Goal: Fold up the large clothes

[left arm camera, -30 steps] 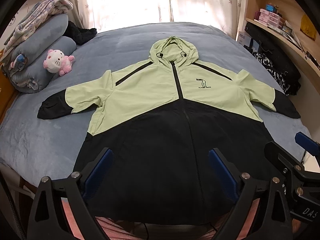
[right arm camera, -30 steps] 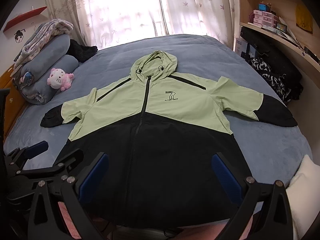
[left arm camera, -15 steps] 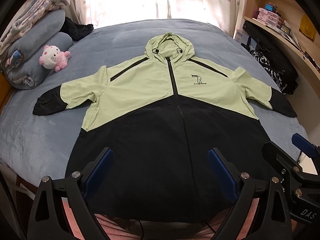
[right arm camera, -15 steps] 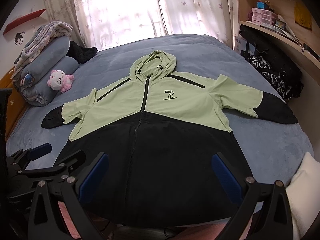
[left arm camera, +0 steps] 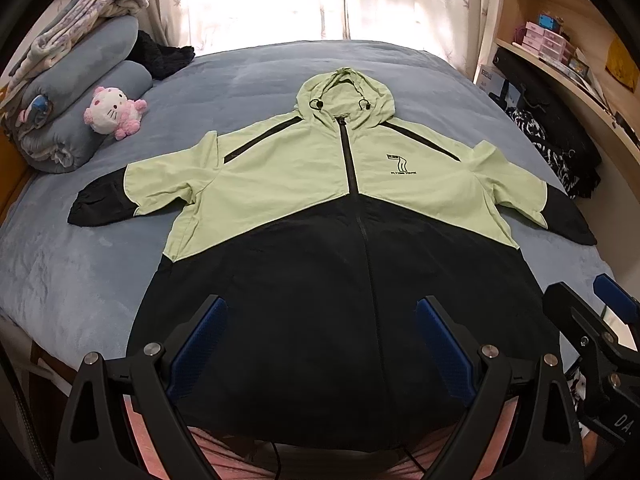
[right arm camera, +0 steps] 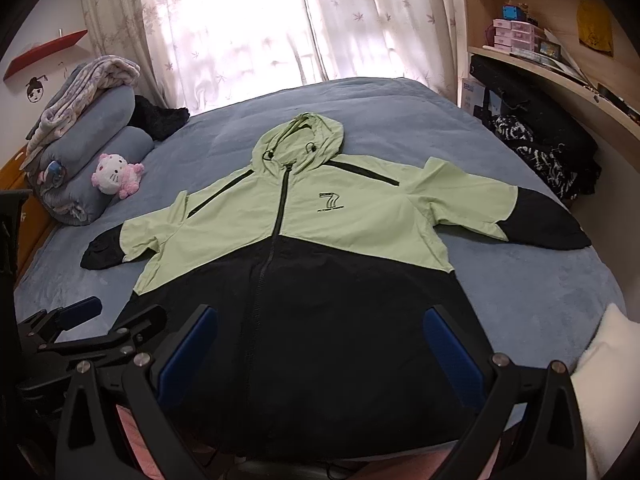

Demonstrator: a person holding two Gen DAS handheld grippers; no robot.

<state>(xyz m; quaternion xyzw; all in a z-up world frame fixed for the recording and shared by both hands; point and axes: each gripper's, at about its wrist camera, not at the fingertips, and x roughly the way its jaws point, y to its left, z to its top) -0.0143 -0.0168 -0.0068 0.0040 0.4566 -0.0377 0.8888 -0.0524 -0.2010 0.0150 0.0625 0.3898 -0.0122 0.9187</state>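
- Your bed [left arm camera: 280,80] wears a blue-grey cover;
- the hooded jacket [left arm camera: 340,208] lies flat on it, sleeves spread;
- a plush toy [left arm camera: 114,112] leans against rolled bedding [left arm camera: 80,120] at the left edge.

jacket [left arm camera: 340,208] chest logo [left arm camera: 401,163]: big stylised "7", small line of text under it, looks like "FLYING YOUTH" in left wrist view; too small in right wrist view, only the "7" reads there.
right gripper [left arm camera: 616,312] body, seen at edge of left wrist view: white letters "DA.", rest cut off by frame.
box [left arm camera: 490,80] by the shelf unit, right of bed: blue print, approx "EREW", blurred, not sure.
wall sticker [right arm camera: 37,89] left of curtain: cartoon face drawing, no letters.
shelf items: labels too small to read.
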